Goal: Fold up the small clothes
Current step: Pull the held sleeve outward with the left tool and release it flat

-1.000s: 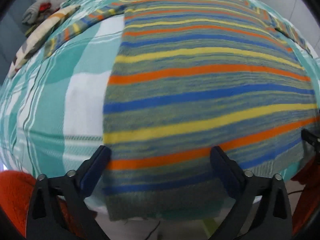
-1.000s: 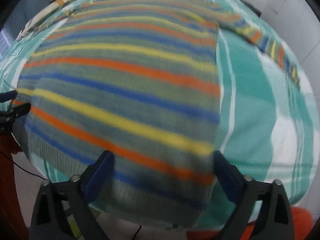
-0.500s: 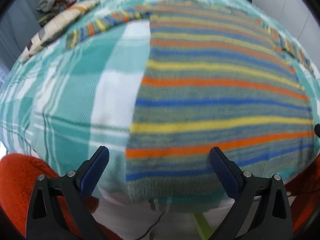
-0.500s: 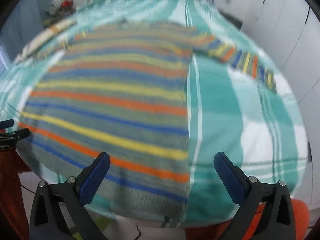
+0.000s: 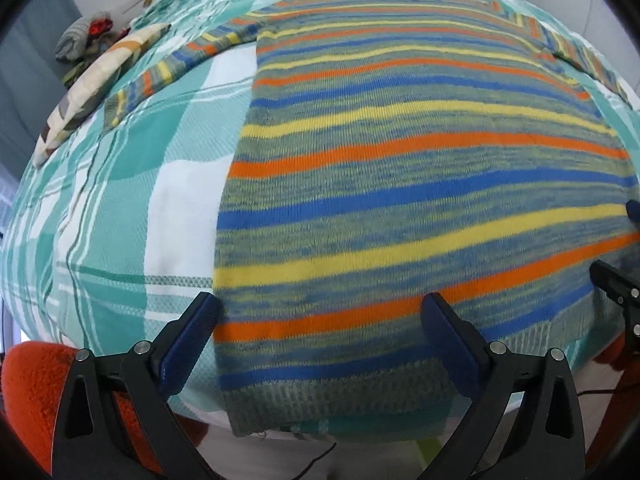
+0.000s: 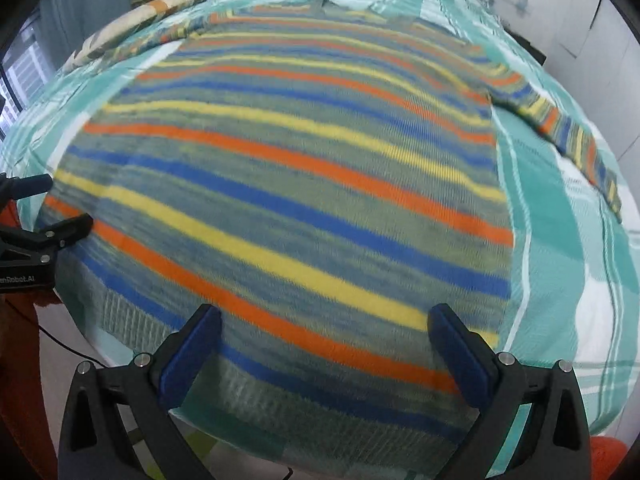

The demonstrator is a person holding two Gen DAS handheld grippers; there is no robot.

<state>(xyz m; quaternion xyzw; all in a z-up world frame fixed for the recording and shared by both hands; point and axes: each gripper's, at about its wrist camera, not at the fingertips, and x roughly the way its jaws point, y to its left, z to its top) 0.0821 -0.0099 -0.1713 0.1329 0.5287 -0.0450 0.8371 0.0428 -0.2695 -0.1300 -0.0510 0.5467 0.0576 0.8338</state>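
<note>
A striped sweater [image 5: 400, 184] in grey-green, orange, blue and yellow lies flat on the bed, hem toward me, with both sleeves spread out to the sides. My left gripper [image 5: 320, 320] is open above the hem's left corner, its blue pads straddling the cloth. In the right wrist view the same sweater [image 6: 304, 184] fills the frame. My right gripper [image 6: 324, 332] is open over the hem's right part. The left gripper [image 6: 44, 216] shows at the left edge of that view, and the right gripper [image 5: 616, 280] at the right edge of the left wrist view.
The bed is covered by a teal and white plaid sheet [image 5: 120, 184]. A patterned pillow [image 5: 96, 84] and a heap of clothes [image 5: 84, 36] lie at the far left. Something red and fuzzy [image 5: 28, 396] sits below the bed's near edge. A white wall [image 6: 580, 40] stands to the right.
Both grippers swung sideways and back, and now sit closer over the hem than half a second ago. The sweater has not moved, and both grippers stayed open.
</note>
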